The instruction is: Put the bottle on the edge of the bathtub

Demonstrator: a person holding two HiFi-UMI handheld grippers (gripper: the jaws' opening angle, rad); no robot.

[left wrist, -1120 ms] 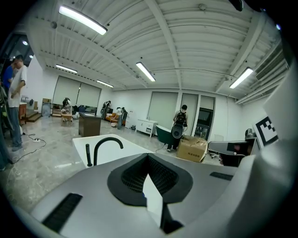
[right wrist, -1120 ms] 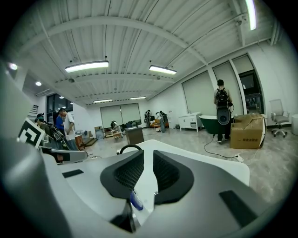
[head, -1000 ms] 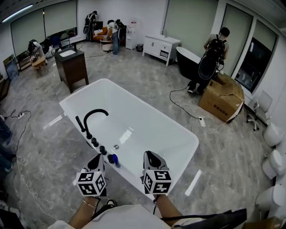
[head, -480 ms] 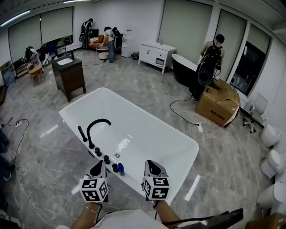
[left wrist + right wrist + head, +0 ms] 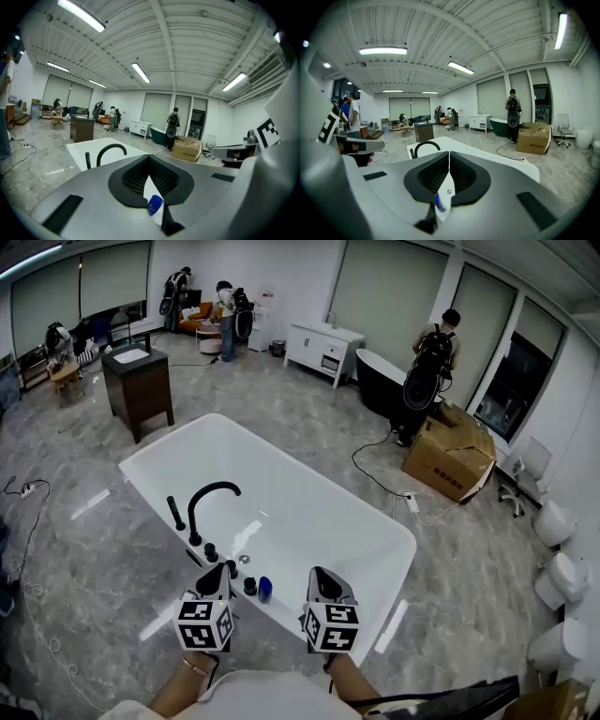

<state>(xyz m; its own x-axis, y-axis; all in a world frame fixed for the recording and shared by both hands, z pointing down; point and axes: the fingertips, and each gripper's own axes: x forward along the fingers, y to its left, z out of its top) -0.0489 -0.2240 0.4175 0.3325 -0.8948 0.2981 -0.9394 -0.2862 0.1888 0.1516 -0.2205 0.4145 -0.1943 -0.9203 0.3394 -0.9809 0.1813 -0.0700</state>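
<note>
A small blue bottle [image 5: 265, 589] stands upright on the near rim of the white bathtub [image 5: 405, 542], just right of the black knobs [image 5: 211, 551] and the curved black faucet [image 5: 211, 498]. My left gripper [image 5: 220, 568] is on the bottle's left and my right gripper [image 5: 321, 573] on its right, both short of the rim and clear of the bottle. In the left gripper view the jaws [image 5: 149, 159] meet at their tips, and the bottle [image 5: 154, 205] shows below them. The right gripper [image 5: 449, 154] is likewise shut and holds nothing, with the bottle [image 5: 439, 202] showing beneath.
A dark wooden vanity [image 5: 139, 381] stands beyond the tub's far left. A cardboard box [image 5: 448, 463], a black tub [image 5: 380, 376] and a person with a backpack [image 5: 427, 362] are at the back right. Toilets [image 5: 553, 521] line the right wall. Cables lie on the floor.
The view has shifted along the tub, and both grippers have moved a little with it near the rim. The bottle still stands in its place, untouched.
</note>
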